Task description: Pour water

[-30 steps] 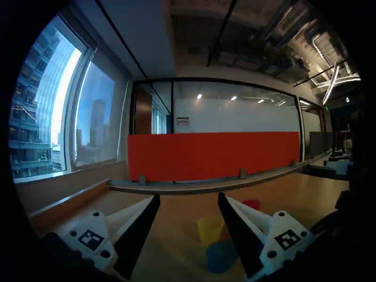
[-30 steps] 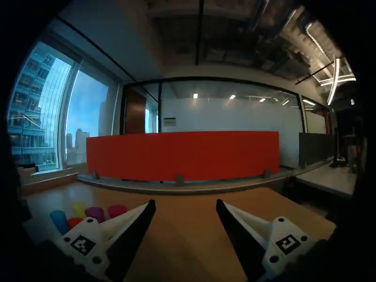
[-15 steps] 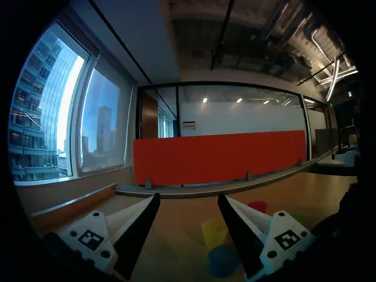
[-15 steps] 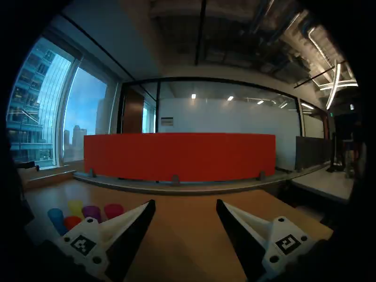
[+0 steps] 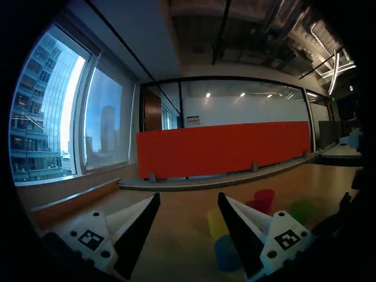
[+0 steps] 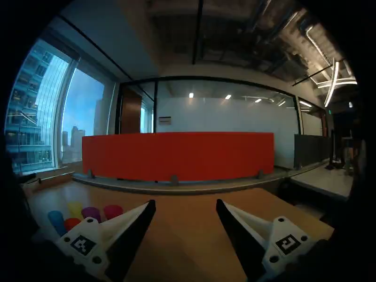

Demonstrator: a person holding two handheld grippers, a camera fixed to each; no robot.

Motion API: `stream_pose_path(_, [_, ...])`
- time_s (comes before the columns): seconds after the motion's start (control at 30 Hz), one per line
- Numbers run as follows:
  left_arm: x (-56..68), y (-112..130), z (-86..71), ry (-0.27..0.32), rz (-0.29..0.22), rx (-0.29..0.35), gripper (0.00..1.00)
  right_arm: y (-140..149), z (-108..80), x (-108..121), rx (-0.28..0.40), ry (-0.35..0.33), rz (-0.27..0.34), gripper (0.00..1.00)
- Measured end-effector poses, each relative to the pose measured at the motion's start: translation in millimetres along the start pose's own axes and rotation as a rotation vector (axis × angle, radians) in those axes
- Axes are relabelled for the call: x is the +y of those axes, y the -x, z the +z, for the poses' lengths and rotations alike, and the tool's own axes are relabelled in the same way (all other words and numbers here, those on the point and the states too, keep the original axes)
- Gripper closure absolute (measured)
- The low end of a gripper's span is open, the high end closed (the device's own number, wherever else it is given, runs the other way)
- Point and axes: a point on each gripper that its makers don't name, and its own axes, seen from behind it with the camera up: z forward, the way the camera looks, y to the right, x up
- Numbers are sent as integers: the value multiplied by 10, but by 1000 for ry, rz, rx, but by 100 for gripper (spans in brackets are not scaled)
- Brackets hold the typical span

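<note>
In the left gripper view, my left gripper [image 5: 188, 201] stands open over a wooden table [image 5: 183, 225], nothing between its fingers. Just beyond its right finger stand small cups: yellow [image 5: 216, 223], blue [image 5: 226, 253], red [image 5: 265, 199] and green [image 5: 301, 210]. Part of the group is hidden behind that finger. In the right gripper view, my right gripper [image 6: 185, 205] is open and holds nothing. The cluster of cups sits far to its left: blue [image 6: 57, 221], yellow [image 6: 75, 208], purple [image 6: 90, 213], pink [image 6: 113, 211] and a low red one [image 6: 72, 223].
An orange divider panel [image 5: 221, 148] runs along the table's far edge [image 6: 178, 155]. Tall windows [image 5: 47, 127] line the left side and a glass wall closes the back. Another desk [image 6: 324, 181] stands to the right.
The left gripper's view has swung and tilted, so the cups sit farther right and higher, and the green cup has come into sight. The right gripper has barely shifted. Both stay open.
</note>
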Motion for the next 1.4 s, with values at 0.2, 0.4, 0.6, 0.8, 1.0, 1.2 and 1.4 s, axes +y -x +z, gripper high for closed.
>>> stream_pose_path(0.2, [-29,111,-6,1,-5,-4,9,-36,-5,-34,7,-1,4,0])
stream_pose_path(0.4, [-70,220,-8,-7,7,-14,9,-56,-1,-27,10,3,-1,0])
stream_pose_path(0.6, [-103,296,-9,-10,-6,-19,9,-48,-3,-22,9,3,-3,0])
stream_pose_path(0.8, [-119,334,-12,-8,-19,-14,9,-60,5,-30,8,5,-5,0])
stream_pose_path(1.0, [-162,404,-16,-12,-30,-21,9,-70,-7,-58,9,0,-7,0])
stream_pose_path(1.2, [-176,460,-22,-12,-43,-25,9,-36,-14,-72,-2,-2,-7,0])
stream_pose_path(1.4, [-165,484,-15,-9,-59,-31,9,-39,-22,-76,-2,-2,-4,0])
